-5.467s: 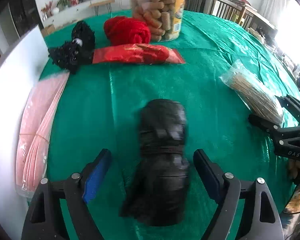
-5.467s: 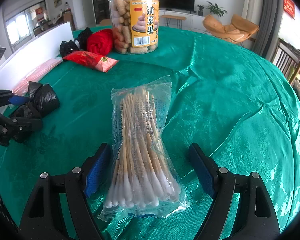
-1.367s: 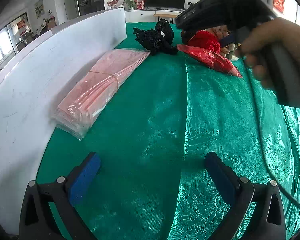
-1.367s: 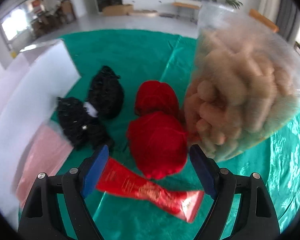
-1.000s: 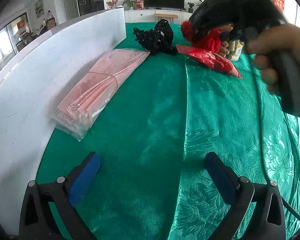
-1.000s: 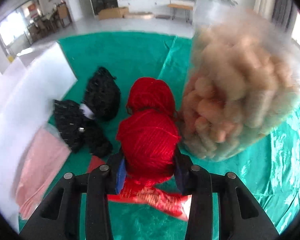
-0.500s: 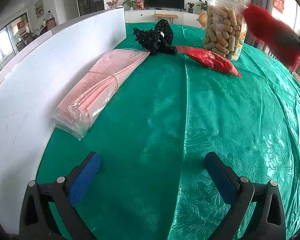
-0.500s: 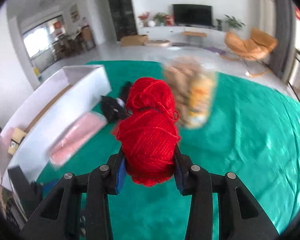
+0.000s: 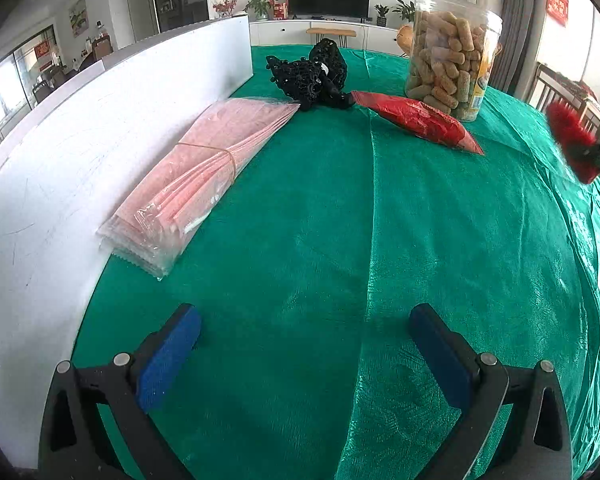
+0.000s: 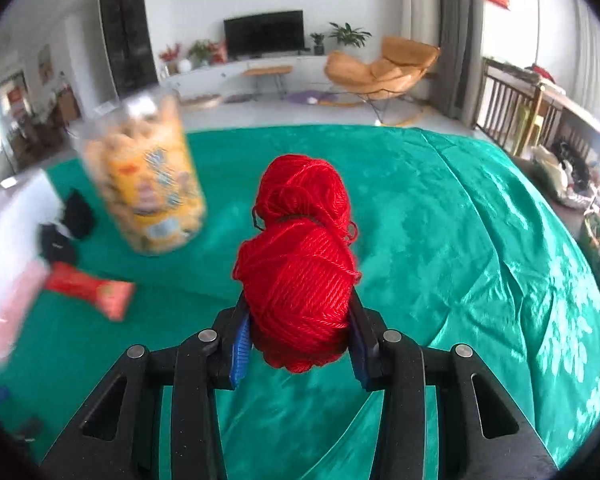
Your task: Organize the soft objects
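The right gripper [image 10: 300, 344] has its fingers closed on a ball of red yarn [image 10: 298, 256], which fills the middle of the right wrist view and hangs clear above the green cloth of the desk [image 10: 440, 220]. The blue pads press into the lower half of the ball, so the soft wool bulges out over them; the jaws have just been opening a little, yet the yarn is between them and held. In the left wrist view the same yarn shows only as a red blur at the right edge [image 9: 568, 140]. The left gripper [image 9: 304, 344] sits low in its frame with fingers wide apart and nothing between them, above bare cloth. Along the left side a white board [image 9: 80, 152] stands on edge, and a pink packet [image 9: 204, 172] lies just beside it. At the upper middle lie black yarn balls [image 9: 312, 76], a red packet [image 9: 416, 120] and a jar of snacks [image 9: 448, 64], near to each other. I judge that the yarn is being carried to a place apart from the hard things, because the task asks to sort the soft ones.
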Available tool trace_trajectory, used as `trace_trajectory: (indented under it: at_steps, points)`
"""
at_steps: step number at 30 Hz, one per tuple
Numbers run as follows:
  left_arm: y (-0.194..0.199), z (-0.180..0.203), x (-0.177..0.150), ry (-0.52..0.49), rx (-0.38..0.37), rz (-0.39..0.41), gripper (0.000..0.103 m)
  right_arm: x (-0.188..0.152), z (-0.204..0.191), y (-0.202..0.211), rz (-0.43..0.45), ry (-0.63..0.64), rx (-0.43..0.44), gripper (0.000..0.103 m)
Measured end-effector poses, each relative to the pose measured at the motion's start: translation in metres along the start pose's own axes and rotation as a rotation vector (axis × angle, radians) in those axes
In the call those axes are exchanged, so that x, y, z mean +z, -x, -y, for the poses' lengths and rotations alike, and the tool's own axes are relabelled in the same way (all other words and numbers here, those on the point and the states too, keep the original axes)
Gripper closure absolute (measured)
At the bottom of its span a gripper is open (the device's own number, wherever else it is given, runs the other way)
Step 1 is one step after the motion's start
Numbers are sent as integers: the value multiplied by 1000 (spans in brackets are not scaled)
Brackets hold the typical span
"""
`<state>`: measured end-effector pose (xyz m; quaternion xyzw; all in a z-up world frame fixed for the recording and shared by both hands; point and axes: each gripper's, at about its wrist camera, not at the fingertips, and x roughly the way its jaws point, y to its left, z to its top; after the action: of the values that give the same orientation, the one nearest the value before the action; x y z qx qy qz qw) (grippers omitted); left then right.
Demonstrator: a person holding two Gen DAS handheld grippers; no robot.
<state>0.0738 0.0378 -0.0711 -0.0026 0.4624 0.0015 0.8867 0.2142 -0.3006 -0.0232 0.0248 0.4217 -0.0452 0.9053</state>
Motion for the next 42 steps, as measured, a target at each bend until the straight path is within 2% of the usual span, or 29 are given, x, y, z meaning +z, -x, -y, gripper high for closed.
trace_trajectory:
  at_steps: [2,3,4,8,14,19,23,26,35,42]
  points:
    - [0,0,0,0,0,0,0,-4,8,-17,-56,-17,37,46]
    - [0,0,1,1,0,0,0,-6,13,-28,-93,-31,58,43]
    - [0,0,0,0,0,0,0,-6,16,-29,-98,-42,62,38]
    - [0,0,0,0,0,0,0,-11,29,-12,-68,-96,82,32]
    - [-1,1,1,0,0,1,0,-41,28,20,-73,-35,66,32]
    - [-1,1,1,0,0,1,0,-63,26,17,-116,22,42,32]
    - [-1,1,1,0,0,1,0,-68,27,19,-98,27,30,32]
    - [-1,1,1,0,0,1,0,-72,23,20,-83,53,22,28]
    - [-2,1,1,0,0,1,0,-76,23,18,-87,53,14,21]
    - [-2,1,1,0,0,1,0,-76,23,18,-88,50,10,20]
